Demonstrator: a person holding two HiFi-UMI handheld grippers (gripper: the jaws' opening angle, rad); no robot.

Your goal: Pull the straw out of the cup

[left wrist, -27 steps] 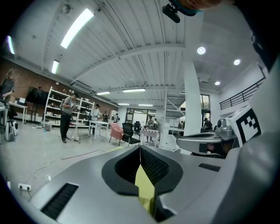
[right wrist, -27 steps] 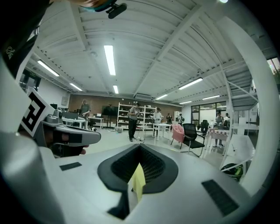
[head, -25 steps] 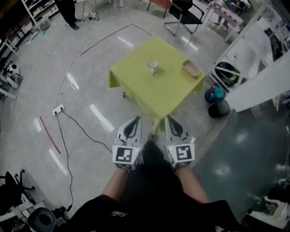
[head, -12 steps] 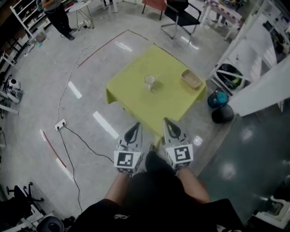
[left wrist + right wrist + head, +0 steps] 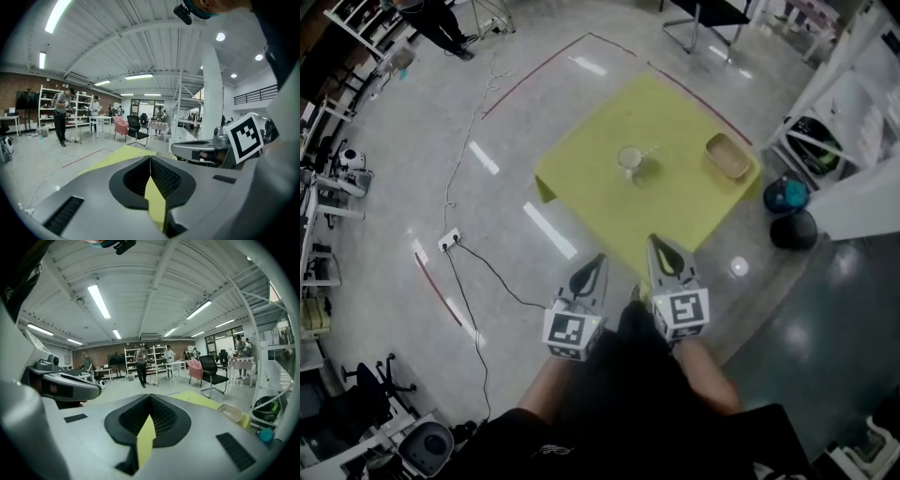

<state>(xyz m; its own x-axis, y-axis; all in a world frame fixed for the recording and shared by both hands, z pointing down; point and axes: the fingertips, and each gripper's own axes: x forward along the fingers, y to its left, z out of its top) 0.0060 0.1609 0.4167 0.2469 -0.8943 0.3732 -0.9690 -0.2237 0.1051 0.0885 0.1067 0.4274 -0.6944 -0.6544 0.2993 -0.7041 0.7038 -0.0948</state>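
Both tools are empty with jaws pressed together. The left tool (image 5: 598,259) and right tool (image 5: 655,241) sit side by side over the near edge of the surface (image 5: 680,214), well apart from the cup (image 5: 629,158). The cup stands alone mid-surface, and the straw (image 5: 650,149) pokes out and leans right as far as I can tell. Main risk: nothing braces the cup, so a pull on the straw probably drags or tips it instead of freeing the straw. Fix is one tool on the cup wall and the other on the straw. Second: jaws arriving pressed together just bat the straw or cup over, so they need to spread before contact. Third: the straw is thin, so an off-centre pinch likely slips and a hard one crushes it. The yellow cloth can bunch if a tool drags on it, shifting the cup. The tray (image 5: 727,156) sits far right of the cup, and a wide right-hand swing could clip it. Can't tell if the cup holds liquid, so assume it can spill.
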